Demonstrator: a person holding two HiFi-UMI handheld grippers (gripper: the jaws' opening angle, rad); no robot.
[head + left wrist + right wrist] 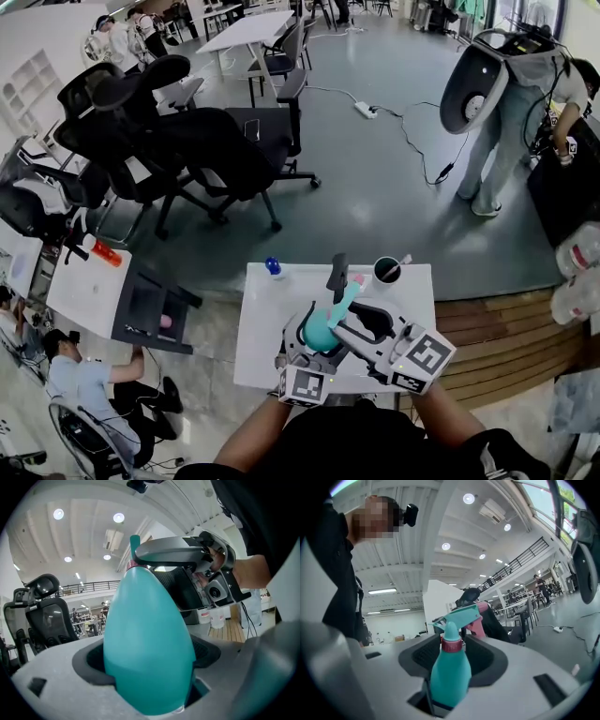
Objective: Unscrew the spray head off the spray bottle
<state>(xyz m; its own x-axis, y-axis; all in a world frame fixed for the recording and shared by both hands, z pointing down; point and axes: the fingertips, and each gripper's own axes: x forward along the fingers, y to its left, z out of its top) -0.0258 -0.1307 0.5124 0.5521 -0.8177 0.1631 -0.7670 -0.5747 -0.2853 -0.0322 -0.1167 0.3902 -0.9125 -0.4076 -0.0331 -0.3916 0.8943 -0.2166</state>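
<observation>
White table (267, 319) under my rig in an open office hall, teal spray bottle (147, 653) raised above it, my left gripper (150, 667) clamped round its belly, my right gripper (450, 660) with jaws apart flanking its neck and spray head (459, 617)

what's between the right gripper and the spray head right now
Nothing visible. The right gripper has its jaws open on either side of the red collar just below the spray head. The left gripper clamps the spray bottle by its body.
</observation>
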